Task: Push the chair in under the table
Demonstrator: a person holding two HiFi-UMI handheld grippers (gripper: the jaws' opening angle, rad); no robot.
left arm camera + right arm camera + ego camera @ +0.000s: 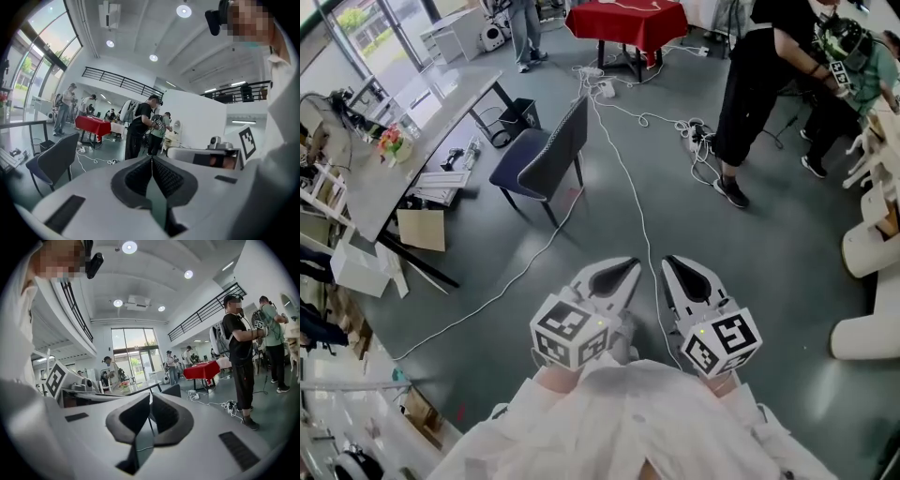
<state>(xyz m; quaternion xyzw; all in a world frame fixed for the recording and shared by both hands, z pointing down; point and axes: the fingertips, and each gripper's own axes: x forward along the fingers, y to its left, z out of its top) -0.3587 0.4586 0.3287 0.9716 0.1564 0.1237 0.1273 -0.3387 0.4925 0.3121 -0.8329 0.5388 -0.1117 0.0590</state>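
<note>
I hold both the left gripper (617, 277) and right gripper (688, 277) closed and empty, to push the chair (546, 156) at eleven o'clock.

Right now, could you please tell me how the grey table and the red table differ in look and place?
The grey table has a bare pale top; the red table is draped in red cloth. The grey table is long and stands beside the chair; the red table is shorter and lies beyond the chair. Both stand on dark legs.
</note>
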